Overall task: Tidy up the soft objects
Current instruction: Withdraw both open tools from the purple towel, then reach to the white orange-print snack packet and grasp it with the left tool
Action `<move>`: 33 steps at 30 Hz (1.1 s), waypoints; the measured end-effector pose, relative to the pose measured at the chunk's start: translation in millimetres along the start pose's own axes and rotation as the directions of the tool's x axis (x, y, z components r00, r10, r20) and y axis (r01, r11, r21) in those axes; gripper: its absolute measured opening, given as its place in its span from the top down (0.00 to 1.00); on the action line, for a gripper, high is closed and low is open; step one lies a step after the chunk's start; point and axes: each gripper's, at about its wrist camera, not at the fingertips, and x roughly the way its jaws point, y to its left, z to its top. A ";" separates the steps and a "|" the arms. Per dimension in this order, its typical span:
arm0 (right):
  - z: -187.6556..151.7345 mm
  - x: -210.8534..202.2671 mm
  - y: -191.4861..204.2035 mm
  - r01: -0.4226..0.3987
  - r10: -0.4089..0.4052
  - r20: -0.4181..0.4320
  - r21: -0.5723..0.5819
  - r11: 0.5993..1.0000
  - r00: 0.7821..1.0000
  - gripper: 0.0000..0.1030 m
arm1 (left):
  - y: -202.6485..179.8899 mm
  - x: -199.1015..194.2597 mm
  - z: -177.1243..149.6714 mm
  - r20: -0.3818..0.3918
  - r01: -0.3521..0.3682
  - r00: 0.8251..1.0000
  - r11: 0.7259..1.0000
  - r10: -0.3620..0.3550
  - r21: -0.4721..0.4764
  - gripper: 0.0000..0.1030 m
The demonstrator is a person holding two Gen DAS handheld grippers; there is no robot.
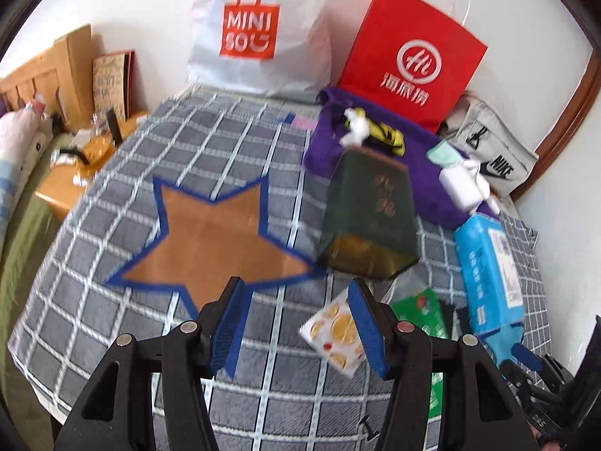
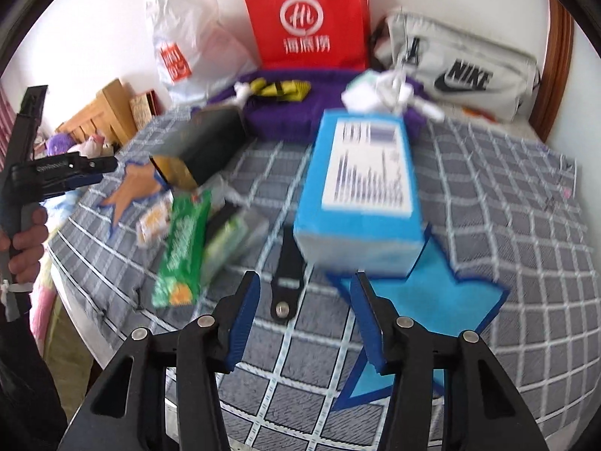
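My left gripper hangs open over a grey checked blanket, nothing between its pads. Ahead of it lies a brown star mat edged in blue. An orange-print tissue pack lies on the blanket beside the right finger. A dark green box stands further back. My right gripper is open too, above a blue star mat. A blue tissue pack rests on that star's far point. A green packet and a black strap lie to its left.
At the back lie a purple towel with small items on it, a red paper bag, a white Miniso bag and a Nike bag. A wooden nightstand stands off the bed's left edge.
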 end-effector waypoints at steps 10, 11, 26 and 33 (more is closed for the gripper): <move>-12.9 48.8 19.0 -0.014 0.012 -0.043 -0.035 0.999 0.999 0.52 | 5.3 -0.3 -25.7 -0.027 0.009 1.000 1.000 -0.009 0.016 0.46; -14.7 51.1 26.3 0.023 -0.025 -0.019 -0.079 0.997 1.000 0.52 | 6.0 -0.8 -25.8 -0.027 0.010 1.000 1.000 -0.010 0.015 0.46; -65.4 12.8 12.9 0.020 -0.024 -0.053 -0.080 0.997 0.998 0.74 | 7.8 1.6 -39.4 -0.036 0.046 0.998 0.999 -0.045 0.022 0.46; -59.8 15.0 4.1 -0.010 0.010 -0.022 0.001 1.000 1.000 0.58 | -0.9 9.7 -44.4 -0.066 0.045 0.997 0.997 -0.041 0.056 0.46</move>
